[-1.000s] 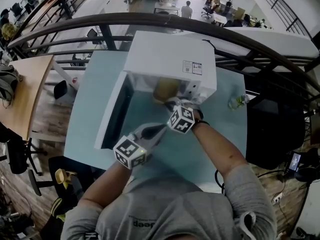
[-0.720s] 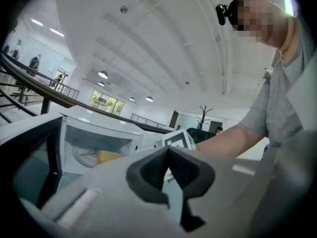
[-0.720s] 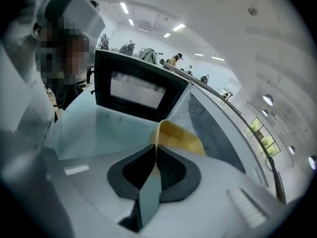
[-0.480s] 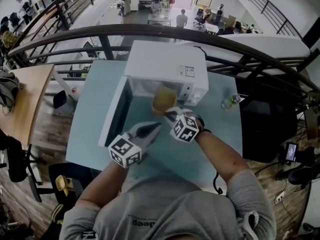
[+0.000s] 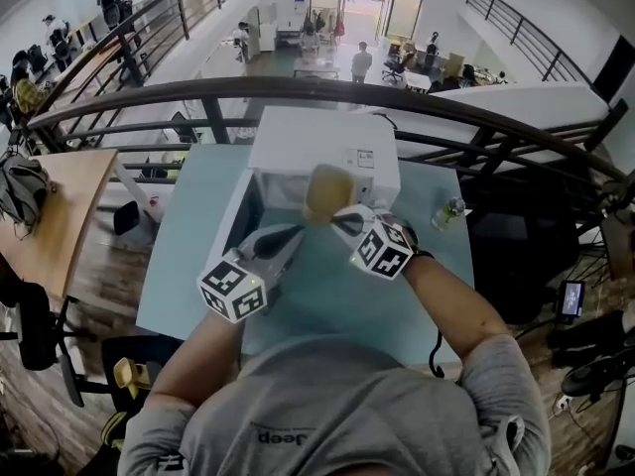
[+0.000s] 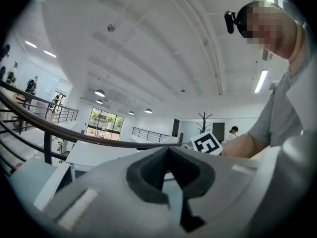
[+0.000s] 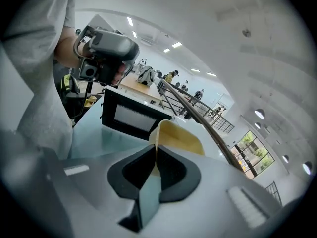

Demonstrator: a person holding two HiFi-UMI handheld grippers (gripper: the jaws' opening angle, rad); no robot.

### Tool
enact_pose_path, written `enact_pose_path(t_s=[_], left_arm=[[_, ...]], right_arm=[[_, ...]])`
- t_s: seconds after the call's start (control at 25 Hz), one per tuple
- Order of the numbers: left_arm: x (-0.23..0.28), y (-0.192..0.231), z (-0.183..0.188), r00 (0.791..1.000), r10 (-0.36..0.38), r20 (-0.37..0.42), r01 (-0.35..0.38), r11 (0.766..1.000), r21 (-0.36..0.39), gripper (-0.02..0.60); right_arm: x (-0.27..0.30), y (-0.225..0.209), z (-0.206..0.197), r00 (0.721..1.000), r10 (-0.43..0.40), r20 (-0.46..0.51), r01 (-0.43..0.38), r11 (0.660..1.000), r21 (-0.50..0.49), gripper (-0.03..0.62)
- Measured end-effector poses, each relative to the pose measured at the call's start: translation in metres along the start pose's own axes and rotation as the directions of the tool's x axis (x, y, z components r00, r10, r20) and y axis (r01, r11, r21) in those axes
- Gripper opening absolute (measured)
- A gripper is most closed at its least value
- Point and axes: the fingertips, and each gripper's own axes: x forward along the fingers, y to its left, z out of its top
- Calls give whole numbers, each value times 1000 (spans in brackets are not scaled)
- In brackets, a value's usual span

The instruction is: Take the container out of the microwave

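Note:
The white microwave (image 5: 319, 145) stands at the back of the light blue table (image 5: 189, 266) with its door (image 5: 241, 216) swung open to the left. A beige container (image 5: 327, 194) hangs in the air in front of the opening, outside the oven. My right gripper (image 5: 342, 223) is shut on its rim; in the right gripper view the thin rim runs between the pads, with the container (image 7: 179, 134) just beyond the right gripper (image 7: 156, 156). My left gripper (image 5: 295, 234) floats left of it, shut and empty, its jaws (image 6: 168, 152) pointing level past the microwave (image 6: 94, 153).
A small clear bottle (image 5: 448, 209) stands at the table's right side. A dark curved railing (image 5: 397, 97) runs right behind the microwave, with an open drop beyond it. A wooden desk (image 5: 55, 216) lies off to the left.
Both grippers have risen toward the head camera. The container has come from the microwave's opening out into the air in front of it, still in the right gripper.

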Motion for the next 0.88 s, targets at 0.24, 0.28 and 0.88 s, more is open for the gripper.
enact_pose_path(t_s=[0.24, 0.28, 0.88], left_arm=[[15, -20, 33, 998, 27, 56, -29, 999, 25, 29], [20, -23, 37, 998, 33, 62, -35, 999, 28, 29], [68, -88, 47, 986, 128, 106, -132, 991, 30, 29]], right_arm=[[-55, -24, 13, 998, -9, 59, 11, 999, -40, 17], [-64, -28, 13, 998, -8, 66, 11, 999, -48, 17], [-149, -48, -20, 989, 50, 138, -32, 991, -132, 17]])
